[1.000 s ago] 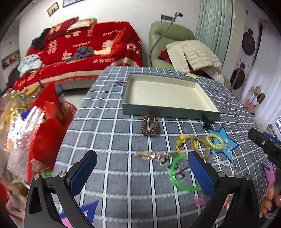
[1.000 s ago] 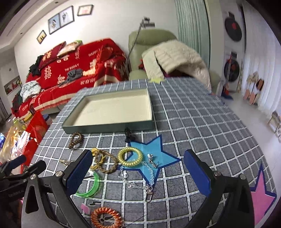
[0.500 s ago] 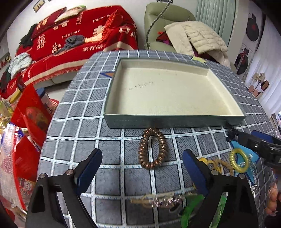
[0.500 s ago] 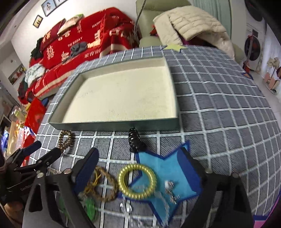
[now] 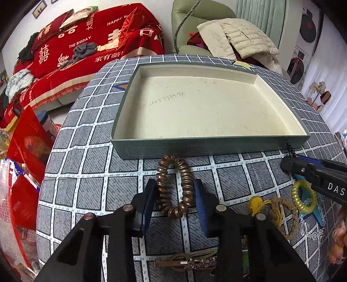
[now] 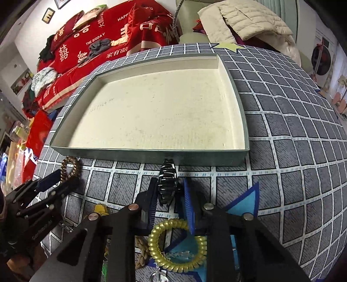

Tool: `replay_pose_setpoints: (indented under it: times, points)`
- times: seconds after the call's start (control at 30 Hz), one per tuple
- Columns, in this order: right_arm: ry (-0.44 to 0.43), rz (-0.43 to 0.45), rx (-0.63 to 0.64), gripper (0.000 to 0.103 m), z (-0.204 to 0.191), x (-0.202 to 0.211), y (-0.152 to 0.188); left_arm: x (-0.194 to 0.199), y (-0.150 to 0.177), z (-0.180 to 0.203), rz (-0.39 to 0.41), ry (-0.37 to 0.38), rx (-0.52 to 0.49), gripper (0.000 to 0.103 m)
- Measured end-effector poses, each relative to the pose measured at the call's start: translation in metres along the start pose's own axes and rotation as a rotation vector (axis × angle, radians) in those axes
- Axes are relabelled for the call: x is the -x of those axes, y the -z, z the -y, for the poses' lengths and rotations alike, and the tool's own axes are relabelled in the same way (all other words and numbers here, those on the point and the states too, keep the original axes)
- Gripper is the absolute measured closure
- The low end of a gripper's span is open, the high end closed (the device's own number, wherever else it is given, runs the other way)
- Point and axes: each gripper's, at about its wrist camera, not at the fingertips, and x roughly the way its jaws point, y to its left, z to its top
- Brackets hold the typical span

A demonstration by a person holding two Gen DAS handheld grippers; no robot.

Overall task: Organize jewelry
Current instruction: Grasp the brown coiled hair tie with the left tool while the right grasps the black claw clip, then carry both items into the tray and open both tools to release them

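A shallow green tray (image 5: 216,147) with a cream floor stands on the checked tablecloth; it also shows in the right wrist view (image 6: 195,156). My left gripper (image 5: 174,195) is shut on a brown spiral hair tie (image 5: 175,186) that lies just in front of the tray. My right gripper (image 6: 169,195) is shut on a black hair claw clip (image 6: 167,182), also just in front of the tray wall. A yellow spiral hair tie (image 6: 177,247) lies under the right gripper on a blue star patch.
A braided yellow-brown band (image 5: 275,208), a rhinestone hair clip (image 5: 188,262) and a clear chain (image 5: 312,232) lie near the table's front. Red bags (image 5: 28,138) stand beyond the left edge. A red-covered sofa (image 5: 93,43) and a green armchair (image 5: 195,17) are behind.
Both grippers moved forward and down toward the tray. The left closed on the brown spiral hair tie, the right closed on the black claw clip.
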Motion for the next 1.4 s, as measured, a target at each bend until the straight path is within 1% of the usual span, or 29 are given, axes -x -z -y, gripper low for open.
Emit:
replay_pose_setpoints:
  times: [0.03, 0.07, 0.27, 0.43, 0.5, 0.63, 0.73, 0.87, 0.97, 1.07, 1.27, 1.4]
  points:
    - [-0.002, 0.006, 0.003, 0.084, 0.000, 0.002, 0.000, 0.001, 0.000, 0.000, 0.004, 0.006, -0.004, 0.057]
    - [-0.007, 0.013, 0.005, 0.084, -0.001, 0.004, 0.000, 0.001, 0.000, 0.000, 0.005, 0.013, -0.007, 0.059]
    - [-0.048, 0.019, -0.012, 0.084, -0.001, 0.014, 0.001, 0.012, 0.001, -0.002, 0.024, 0.049, 0.010, 0.059]
    - [-0.090, 0.037, -0.019, 0.084, 0.001, 0.032, 0.000, 0.038, -0.005, -0.004, 0.074, 0.077, -0.005, 0.059]
    - [-0.103, 0.055, -0.008, 0.084, -0.002, 0.042, -0.003, 0.047, -0.011, -0.004, 0.089, 0.093, -0.009, 0.059]
    - [-0.127, 0.100, 0.008, 0.084, -0.005, 0.061, -0.019, 0.056, -0.033, -0.003, 0.108, 0.123, -0.009, 0.059]
    - [-0.124, 0.130, 0.023, 0.084, -0.006, 0.067, -0.039, 0.057, -0.054, 0.001, 0.132, 0.112, -0.024, 0.059]
    - [-0.132, 0.147, 0.024, 0.084, -0.005, 0.063, -0.066, 0.047, -0.084, 0.003, 0.145, 0.114, -0.019, 0.059]
    - [-0.121, 0.151, 0.025, 0.084, -0.003, 0.053, -0.084, 0.036, -0.102, 0.003, 0.143, 0.101, -0.006, 0.059]
    - [-0.109, 0.146, 0.022, 0.084, 0.000, 0.036, -0.098, 0.016, -0.119, 0.005, 0.131, 0.082, 0.001, 0.059]
    - [-0.094, 0.128, 0.021, 0.084, 0.001, -0.001, -0.123, -0.025, -0.142, 0.005, 0.094, 0.049, 0.003, 0.059]
    - [-0.080, 0.100, 0.007, 0.084, 0.006, -0.028, -0.133, -0.050, -0.146, 0.009, 0.076, 0.003, -0.035, 0.059]
